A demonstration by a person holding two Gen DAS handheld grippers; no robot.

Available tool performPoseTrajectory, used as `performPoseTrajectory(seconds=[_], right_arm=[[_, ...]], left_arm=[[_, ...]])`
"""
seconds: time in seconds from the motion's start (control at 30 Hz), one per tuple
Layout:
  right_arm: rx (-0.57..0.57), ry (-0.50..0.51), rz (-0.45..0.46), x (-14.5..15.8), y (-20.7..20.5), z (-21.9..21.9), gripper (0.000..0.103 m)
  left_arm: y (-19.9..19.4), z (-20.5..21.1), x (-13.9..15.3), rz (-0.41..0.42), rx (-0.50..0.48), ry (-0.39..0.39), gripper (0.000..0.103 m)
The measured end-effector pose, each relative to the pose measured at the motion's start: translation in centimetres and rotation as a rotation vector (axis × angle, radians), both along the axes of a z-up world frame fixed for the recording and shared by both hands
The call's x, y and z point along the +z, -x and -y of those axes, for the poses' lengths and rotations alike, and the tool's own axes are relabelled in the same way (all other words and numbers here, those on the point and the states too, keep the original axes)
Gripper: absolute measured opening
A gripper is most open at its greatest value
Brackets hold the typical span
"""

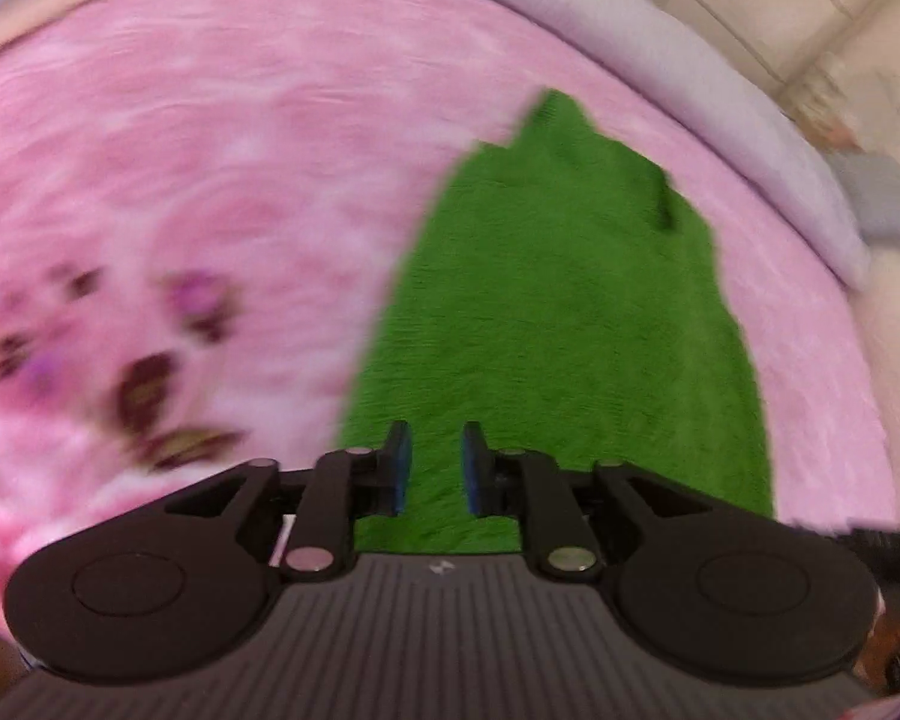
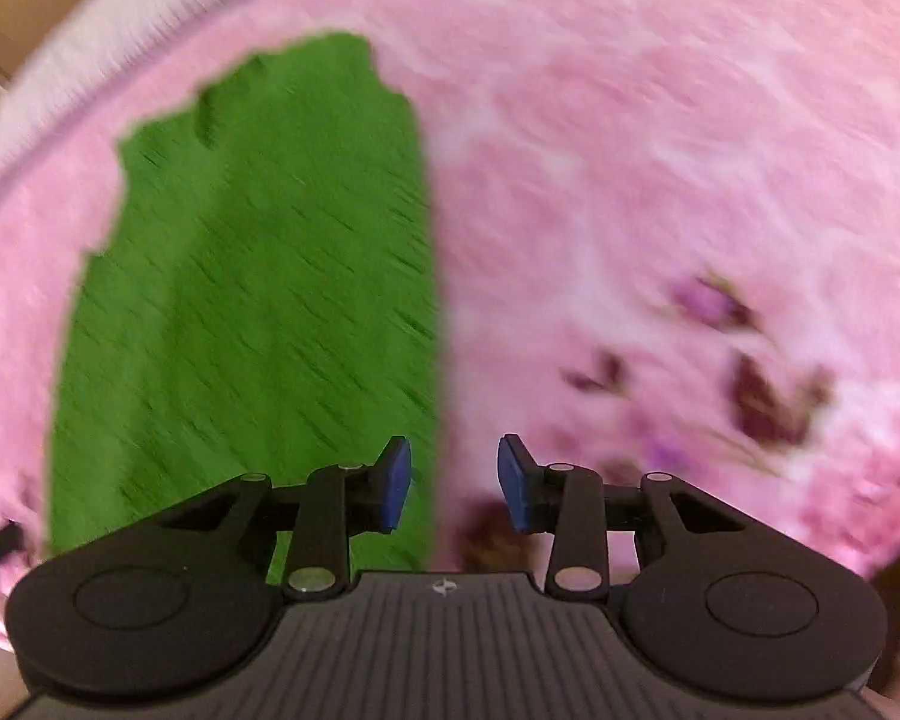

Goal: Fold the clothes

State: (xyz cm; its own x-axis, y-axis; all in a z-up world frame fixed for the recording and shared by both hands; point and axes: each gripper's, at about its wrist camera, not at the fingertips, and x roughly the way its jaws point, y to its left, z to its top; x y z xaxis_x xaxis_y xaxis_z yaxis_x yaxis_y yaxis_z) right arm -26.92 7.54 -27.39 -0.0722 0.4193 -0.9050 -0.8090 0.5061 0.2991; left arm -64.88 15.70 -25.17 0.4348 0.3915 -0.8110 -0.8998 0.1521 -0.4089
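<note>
The green garment (image 1: 558, 324) lies flat on the pink blanket (image 1: 210, 180), a long narrow strip whose length runs straight away from you, near end under the grippers, far end tapering toward the far edge of the bed.

Your left gripper (image 1: 433, 468) sits right over the near end of the cloth, its blue pads a small gap apart with nothing between them; green shows through the gap. Your right gripper (image 2: 453, 483) has its fingers wider apart and straddles the garment's right edge (image 2: 435, 300): the left pad is over green, the right pad over pink blanket with its dark floral print (image 2: 762, 390).

Both frames are motion-blurred, so I cannot tell whether either set of fingers touches the fabric.

Judging from this, the left is the better placed to pinch the near hem. Since the strip runs near-to-far, the likely fold carries the near end toward the far end.
</note>
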Motion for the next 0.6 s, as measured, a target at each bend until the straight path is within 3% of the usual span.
performPoseTrajectory(seconds=[0.1,0.17,0.2,0.23,0.27,0.37,0.47,0.53,0.6], right_arm=[[0.051,-0.017,-0.011,-1.1,0.7,-0.6,0.035],[0.075,0.085,0.051,-2.5,1.2,-1.6,0.031],[0.071,0.155,0.098,-3.1,1.2,-1.9,0.026],[0.063,0.193,0.129,-3.4,1.1,-2.2,0.031],[0.047,0.165,0.132,-2.8,0.6,-2.3,0.036],[0.058,0.048,0.139,-0.8,-0.6,-4.1,0.036],[0.119,-0.026,0.126,-0.9,-0.9,-7.0,0.035],[0.163,-0.058,0.114,-1.5,-0.9,-9.0,0.035],[0.197,-0.037,0.102,-2.8,-1.3,-10.7,0.036]], left_arm=[[-2.9,-1.3,-1.6,-0.026,-0.137,0.019,0.021],[-4.4,-1.8,-3.1,-0.159,-0.173,0.049,0.017],[-4.8,-2.1,-3.0,-0.18,-0.177,0.04,0.016],[-4.9,-2.3,-2.4,-0.147,-0.175,0.016,0.016],[-5.1,-2.7,-1.9,-0.115,-0.178,-0.003,0.016],[-7.7,-4.5,-0.7,-0.037,-0.237,-0.032,0.016],[-11.8,-5.9,-0.6,0.036,-0.347,-0.06,0.016],[-14.8,-6.5,-1.3,0.054,-0.427,-0.075,0.018],[-17.1,-7.1,-2.7,-0.022,-0.483,-0.076,0.02]])
